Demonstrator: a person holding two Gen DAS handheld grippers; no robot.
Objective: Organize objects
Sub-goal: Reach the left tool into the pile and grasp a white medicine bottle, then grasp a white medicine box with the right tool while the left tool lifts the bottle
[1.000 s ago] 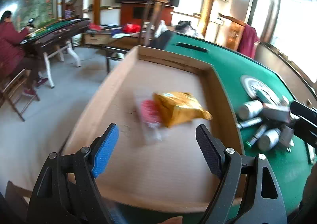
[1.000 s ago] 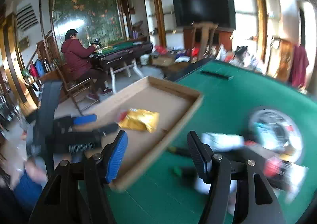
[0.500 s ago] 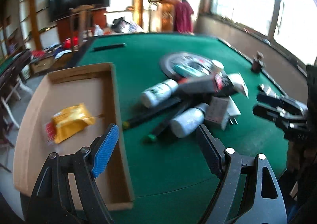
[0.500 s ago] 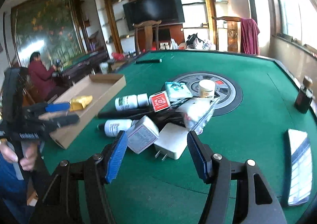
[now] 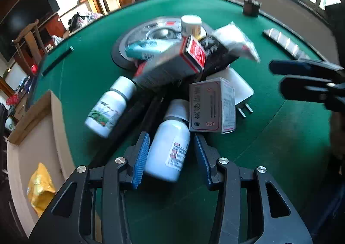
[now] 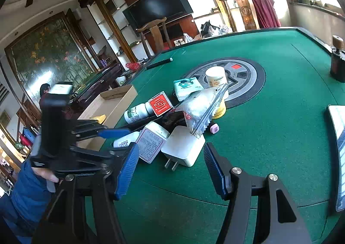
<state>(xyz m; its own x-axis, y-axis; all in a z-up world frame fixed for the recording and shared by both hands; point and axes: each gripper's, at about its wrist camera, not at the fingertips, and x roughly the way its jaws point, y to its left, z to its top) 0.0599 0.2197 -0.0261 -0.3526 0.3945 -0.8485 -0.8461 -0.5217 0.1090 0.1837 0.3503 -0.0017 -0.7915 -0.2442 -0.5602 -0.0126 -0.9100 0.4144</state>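
lying on its side on green felt point(image 5: 86, 67), white bottle point(image 5: 168, 149) between the blue pads of the left gripper point(image 5: 171, 155), jaws apart, neither pad clearly touching. long axis pointing away from the camera, cap end tucked under a grey carton point(image 5: 212, 106) and partly hidden; label print red and blue but too blurred to read. beyond, heaped clutter: second white bottle point(image 5: 108, 106) with green label, black box point(image 5: 172, 67), red-faced box point(image 5: 195, 53), white charger point(image 6: 183, 149) with prongs out. at far left, cardboard tray point(image 5: 25, 136) cut off by the frame, yellow packet point(image 5: 39, 187) inside. right gripper point(image 6: 170, 170) spread wide, empty, above the felt near the charger. pink cube point(image 6: 214, 129) marked "17".
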